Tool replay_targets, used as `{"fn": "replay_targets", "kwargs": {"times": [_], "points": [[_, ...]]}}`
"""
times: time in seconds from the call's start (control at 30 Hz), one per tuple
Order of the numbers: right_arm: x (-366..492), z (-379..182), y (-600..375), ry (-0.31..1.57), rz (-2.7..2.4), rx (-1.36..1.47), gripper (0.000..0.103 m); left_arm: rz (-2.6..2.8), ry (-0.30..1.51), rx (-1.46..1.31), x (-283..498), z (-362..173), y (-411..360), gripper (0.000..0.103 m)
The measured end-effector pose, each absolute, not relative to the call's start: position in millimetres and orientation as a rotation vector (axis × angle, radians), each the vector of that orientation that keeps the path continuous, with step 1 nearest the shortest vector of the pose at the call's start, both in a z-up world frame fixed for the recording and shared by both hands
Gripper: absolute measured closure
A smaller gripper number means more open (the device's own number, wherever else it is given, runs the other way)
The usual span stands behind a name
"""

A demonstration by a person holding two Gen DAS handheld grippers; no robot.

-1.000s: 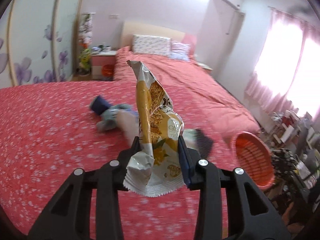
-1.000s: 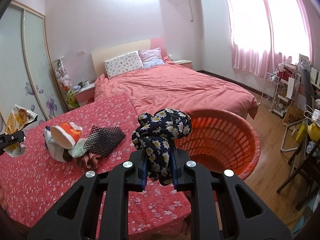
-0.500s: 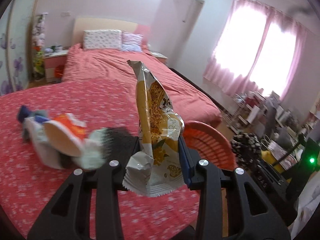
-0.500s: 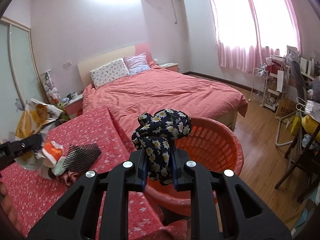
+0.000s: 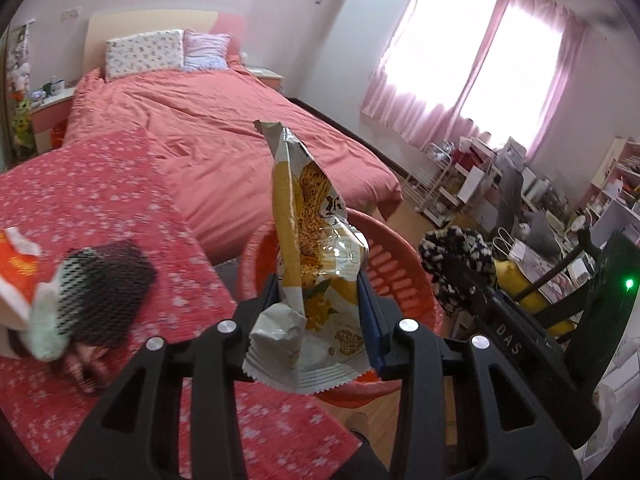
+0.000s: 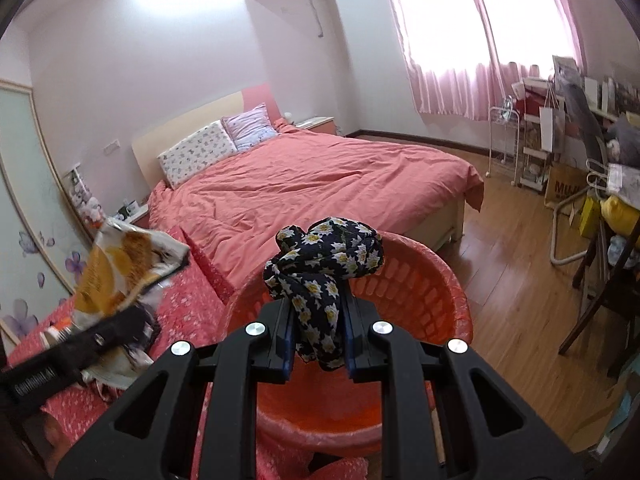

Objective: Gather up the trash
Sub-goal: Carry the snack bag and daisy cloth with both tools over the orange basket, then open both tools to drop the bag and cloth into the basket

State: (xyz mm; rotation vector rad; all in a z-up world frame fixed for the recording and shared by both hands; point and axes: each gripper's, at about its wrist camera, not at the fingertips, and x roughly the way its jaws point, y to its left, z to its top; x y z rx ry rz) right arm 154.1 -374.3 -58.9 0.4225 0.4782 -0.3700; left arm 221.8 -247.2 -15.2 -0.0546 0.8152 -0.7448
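Leftover pile: an orange-and-white carton (image 5: pixel 16 268), a black mesh piece (image 5: pixel 106 280) and some pale soft bits lie together on the flowered red cloth (image 5: pixel 80 184) at the far left of the left wrist view, blurred; none of it is gripped.
Left gripper (image 5: pixel 320 304): jaws pinch the lower part of a yellow snack wrapper (image 5: pixel 312 248), which stands upright between the fingers with its torn top free.
Wrapper position: it is held in front of the orange basket (image 5: pixel 404 264); in the right wrist view the same wrapper (image 6: pixel 120 268) appears left of the basket, over the cloth's edge, so I judge it is not yet over the opening.
Basket: the orange basket (image 6: pixel 424 304) sits on the floor against the edge of the cloth-covered surface; its visible inside looks bare, though the bottom is partly hidden.
Right gripper (image 6: pixel 316 328): jaws are clamped on a bunched dark floral cloth (image 6: pixel 324 256), held above the basket's near rim.
Progress: two items are in grip and near the basket, and apparently nothing is inside.
Left to do: release both into the basket, then fetch the pile.
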Motion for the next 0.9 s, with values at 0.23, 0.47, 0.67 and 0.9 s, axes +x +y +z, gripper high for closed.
{"fn": "replay_targets", "kwargs": {"times": [0.23, 0.47, 0.67, 0.9], "points": [[159.8, -65.1, -390.7, 0.476, -0.372, 0.465, 0.081, -0.777, 0.861, -0.029, 236.7, -36.6, -276.3, 0.062], [163.0, -73.4, -405.7, 0.484, -0.351, 0.551, 0.062, -0.769, 0.91, -0.007, 248.3, -58.5, -294.1, 0.043], [160.4, -73.6, -405.8, 0.489, -0.365, 0.569, 0.047, -0.717, 0.934, -0.018, 256.3, -68.3, -280.3, 0.033], [157.7, -64.4, -394.5, 0.503, -0.401, 0.488, 0.047, -0.641, 0.9, -0.025, 255.1, -59.8, -240.1, 0.029]]}}
